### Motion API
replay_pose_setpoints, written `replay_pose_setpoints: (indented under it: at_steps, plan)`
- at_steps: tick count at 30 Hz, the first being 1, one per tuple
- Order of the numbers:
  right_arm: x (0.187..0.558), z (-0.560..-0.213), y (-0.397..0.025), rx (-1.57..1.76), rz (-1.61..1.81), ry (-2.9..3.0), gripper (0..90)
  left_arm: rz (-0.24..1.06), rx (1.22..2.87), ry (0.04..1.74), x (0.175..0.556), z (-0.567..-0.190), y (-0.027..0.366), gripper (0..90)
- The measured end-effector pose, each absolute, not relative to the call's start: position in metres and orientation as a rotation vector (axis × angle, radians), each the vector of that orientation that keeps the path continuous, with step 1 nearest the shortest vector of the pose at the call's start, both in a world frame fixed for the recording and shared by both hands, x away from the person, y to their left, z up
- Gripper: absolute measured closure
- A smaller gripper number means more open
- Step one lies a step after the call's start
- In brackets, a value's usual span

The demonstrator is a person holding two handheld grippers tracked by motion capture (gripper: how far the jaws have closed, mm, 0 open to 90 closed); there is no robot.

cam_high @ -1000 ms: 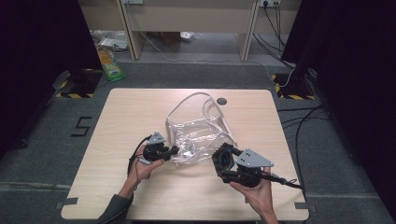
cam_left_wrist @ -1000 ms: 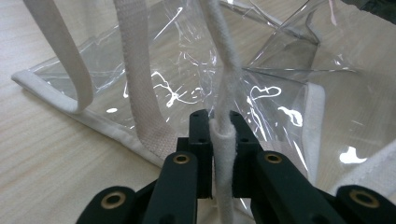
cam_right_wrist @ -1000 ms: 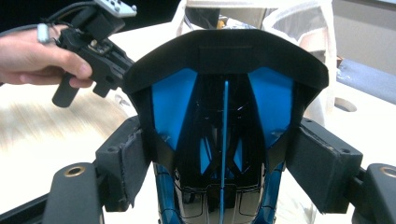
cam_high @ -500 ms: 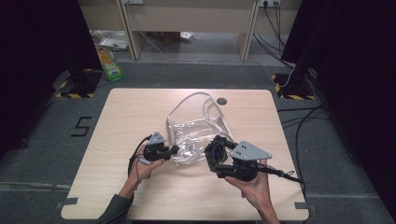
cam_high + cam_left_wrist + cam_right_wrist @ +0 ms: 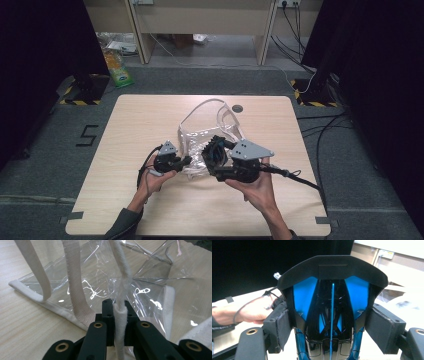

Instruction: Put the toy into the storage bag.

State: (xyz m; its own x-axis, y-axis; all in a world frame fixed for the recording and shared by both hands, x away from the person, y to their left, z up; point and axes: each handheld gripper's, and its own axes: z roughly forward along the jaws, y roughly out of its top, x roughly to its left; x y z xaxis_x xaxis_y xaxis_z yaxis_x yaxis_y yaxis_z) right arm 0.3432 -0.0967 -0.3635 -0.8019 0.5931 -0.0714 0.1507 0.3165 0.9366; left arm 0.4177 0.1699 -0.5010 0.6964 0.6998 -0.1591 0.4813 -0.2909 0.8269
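A clear plastic bag (image 5: 210, 122) with white fabric trim lies crumpled at the middle of the wooden table (image 5: 145, 120). My left gripper (image 5: 187, 161) is at the bag's near left edge, shut on the white trim (image 5: 121, 290). The bag's clear panel (image 5: 100, 272) and two white handle straps (image 5: 72, 285) spread out beyond the jaws. My right gripper (image 5: 216, 151) is at the bag's near right side, shut on a black and blue object (image 5: 332, 277) that stands upright between its pads (image 5: 279, 327). That object (image 5: 217, 146) touches or overlaps the bag's near edge.
A round cable hole (image 5: 237, 108) sits near the table's far edge. A green snack packet (image 5: 117, 70) lies on the floor at the far left, and cables (image 5: 320, 130) run along the floor on the right. The hand holding the left gripper (image 5: 254, 312) is beyond the right jaws.
The right gripper has moved left and slightly forward with the black and blue object, up to the bag. The left gripper has held its place on the trim.
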Motion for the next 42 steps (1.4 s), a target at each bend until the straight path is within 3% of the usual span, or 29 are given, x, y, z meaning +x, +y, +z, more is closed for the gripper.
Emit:
replay_pose_setpoints:
  at_steps: [11, 27, 42]
  plan:
    - [0.356, -0.353, -0.075, 0.627, 1.493, 2.201, 25.9, 0.308, 1.953, 0.894, 0.419, -0.502, 0.170, 83.9]
    - [0.405, -0.360, -0.051, 0.723, 1.453, 2.204, 25.9, 0.294, 1.952, 0.908, 0.419, -0.502, 0.169, 84.1]
    - [0.438, -0.397, -0.027, 0.736, 1.245, 2.348, 25.8, 0.317, 1.954, 0.889, 0.419, -0.499, 0.170, 84.1]
